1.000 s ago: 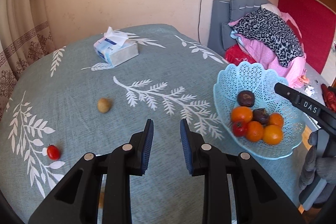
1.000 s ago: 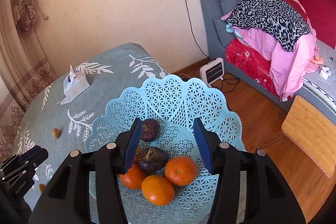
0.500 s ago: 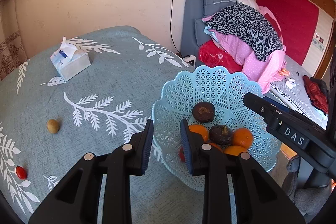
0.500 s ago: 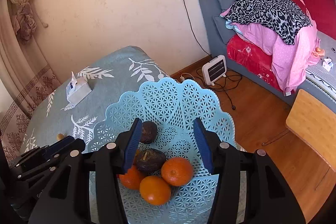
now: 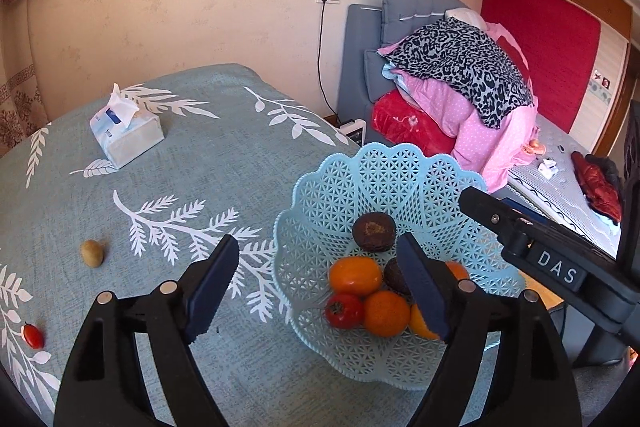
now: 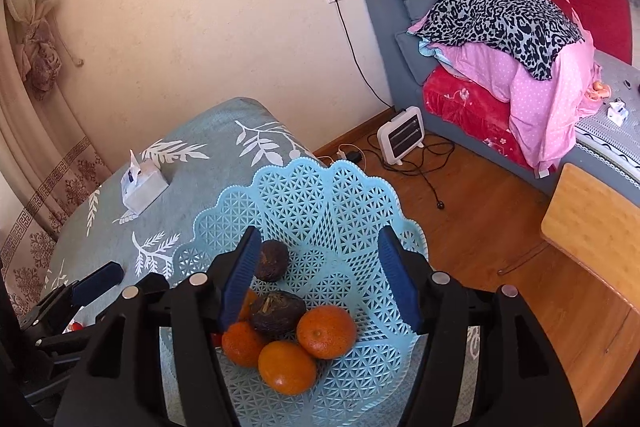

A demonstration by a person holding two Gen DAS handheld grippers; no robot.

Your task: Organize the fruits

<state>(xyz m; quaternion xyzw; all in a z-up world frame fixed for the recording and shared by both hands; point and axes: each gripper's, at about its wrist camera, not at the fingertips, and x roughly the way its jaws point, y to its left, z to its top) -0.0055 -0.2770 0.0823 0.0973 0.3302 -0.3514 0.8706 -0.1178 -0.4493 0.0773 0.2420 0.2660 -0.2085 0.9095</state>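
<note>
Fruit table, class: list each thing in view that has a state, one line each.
Left gripper: open, empty, jaws just opened.
Right gripper: open, empty, jaws just widened.
Basket: upright, holding fruit.
Small tomato: loose on cloth.
Tissue box: open, tissue sticking out.

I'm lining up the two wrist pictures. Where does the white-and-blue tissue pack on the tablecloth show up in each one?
Left wrist view: the white-and-blue tissue pack lies upper left, on the far part of the leaf-patterned tablecloth.
Right wrist view: the pack sits left of centre, beyond the basket.
Shared landmark: the light blue lattice plastic basket holding the fruit.
</note>
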